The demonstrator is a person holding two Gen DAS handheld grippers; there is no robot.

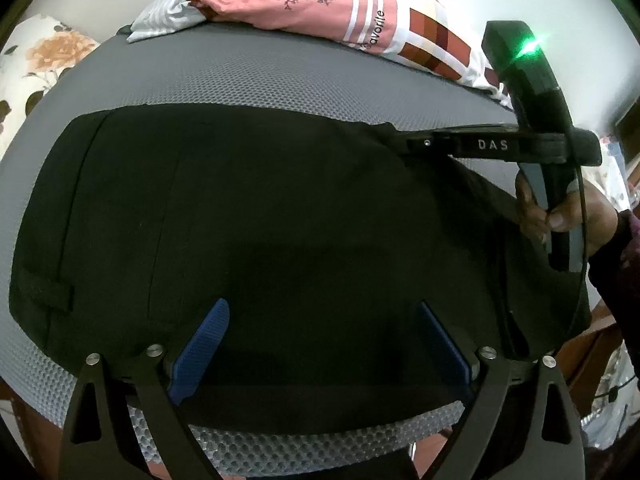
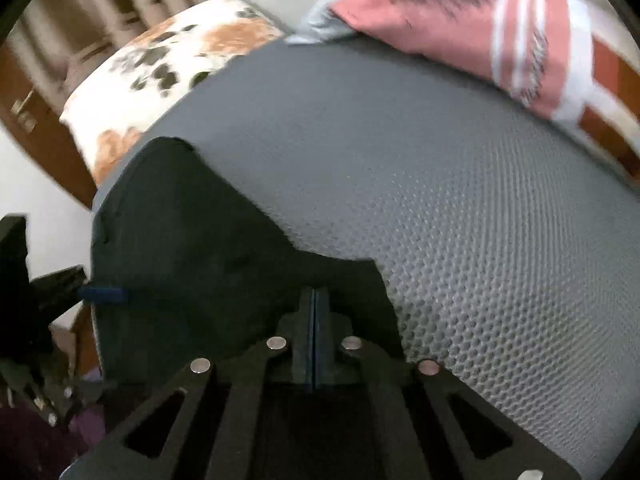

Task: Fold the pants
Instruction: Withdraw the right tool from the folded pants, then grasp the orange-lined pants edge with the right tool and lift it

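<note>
Black pants (image 1: pixel 280 220) lie on grey mesh mat (image 1: pixel 240 76); left gripper (image 1: pixel 320 344) gapes above them, right gripper (image 2: pixel 315 300) pinches their edge

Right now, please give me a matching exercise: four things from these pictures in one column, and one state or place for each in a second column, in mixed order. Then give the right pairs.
Column one:
1. left gripper
2. right gripper
3. black pants
4. pink shirt

Column two:
A. lies in a heap at the far edge of the grey mat
B. jaws closed, with black cloth at the tips
C. jaws wide apart above black cloth
D. spread flat on the grey mat

Right pairs: 1-C, 2-B, 3-D, 4-A
</note>
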